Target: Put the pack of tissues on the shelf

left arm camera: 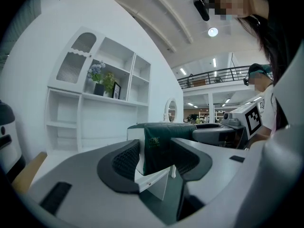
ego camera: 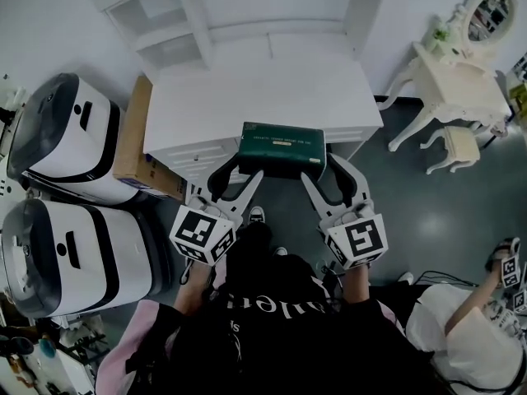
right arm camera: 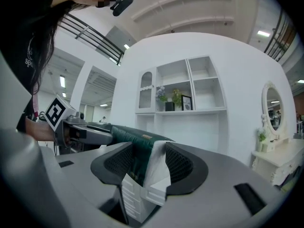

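The pack of tissues (ego camera: 284, 144) is dark green and box-shaped. It hangs level over the front edge of the white desk (ego camera: 247, 97), one end in each gripper. My left gripper (ego camera: 245, 168) is shut on its left end and my right gripper (ego camera: 319, 168) on its right end. In the left gripper view the pack (left arm camera: 161, 132) fills the gap between the jaws of the left gripper (left arm camera: 156, 156). In the right gripper view the right gripper (right arm camera: 145, 163) clamps the pack's white-edged end (right arm camera: 156, 167). The white shelf unit (ego camera: 247, 11) stands behind the desk.
A cardboard box (ego camera: 138, 142) leans at the desk's left side. Two big white machines (ego camera: 74, 138) (ego camera: 74, 253) stand further left. A white vanity table with a mirror (ego camera: 461, 81) and a stool (ego camera: 461, 144) stand on the right. Another person (ego camera: 461, 327) crouches at lower right.
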`<control>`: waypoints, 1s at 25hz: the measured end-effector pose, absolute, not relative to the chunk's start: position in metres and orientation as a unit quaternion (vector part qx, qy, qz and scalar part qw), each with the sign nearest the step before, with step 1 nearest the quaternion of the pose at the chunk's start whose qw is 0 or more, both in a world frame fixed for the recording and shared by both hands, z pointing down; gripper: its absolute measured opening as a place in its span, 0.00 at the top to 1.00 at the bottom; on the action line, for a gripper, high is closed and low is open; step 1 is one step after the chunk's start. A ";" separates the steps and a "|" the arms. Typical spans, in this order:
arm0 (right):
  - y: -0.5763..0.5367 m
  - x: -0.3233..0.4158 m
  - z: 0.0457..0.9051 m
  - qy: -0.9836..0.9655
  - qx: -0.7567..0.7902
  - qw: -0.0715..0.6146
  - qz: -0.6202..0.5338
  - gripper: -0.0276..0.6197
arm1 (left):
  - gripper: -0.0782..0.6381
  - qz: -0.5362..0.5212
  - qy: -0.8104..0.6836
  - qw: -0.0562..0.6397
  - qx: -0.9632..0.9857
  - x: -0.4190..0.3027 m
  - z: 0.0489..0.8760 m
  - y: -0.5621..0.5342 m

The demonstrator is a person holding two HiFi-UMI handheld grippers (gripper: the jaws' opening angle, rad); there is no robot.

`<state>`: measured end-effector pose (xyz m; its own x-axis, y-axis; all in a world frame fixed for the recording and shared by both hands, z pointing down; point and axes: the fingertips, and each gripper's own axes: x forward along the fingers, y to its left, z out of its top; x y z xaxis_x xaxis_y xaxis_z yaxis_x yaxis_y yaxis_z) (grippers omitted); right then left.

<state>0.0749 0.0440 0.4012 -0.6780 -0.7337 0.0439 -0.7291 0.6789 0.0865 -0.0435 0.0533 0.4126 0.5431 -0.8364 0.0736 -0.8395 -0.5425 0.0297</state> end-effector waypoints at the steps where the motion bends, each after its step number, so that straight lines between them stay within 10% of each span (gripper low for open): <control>1: 0.036 0.079 0.403 -0.915 0.401 0.037 -0.026 0.58 | 0.59 0.029 -0.477 0.032 0.878 -0.039 0.414 0.045; 25: -0.197 0.099 0.367 -0.879 0.471 0.049 -0.052 0.58 | 0.59 -0.004 -0.412 0.016 0.911 -0.018 0.381 -0.205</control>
<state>0.0994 -0.1966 0.3667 -0.5521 -0.8329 0.0368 -0.8227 0.5515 0.1380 -0.0184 -0.2046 0.3813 0.6600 -0.7512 0.0066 -0.7510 -0.6596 0.0319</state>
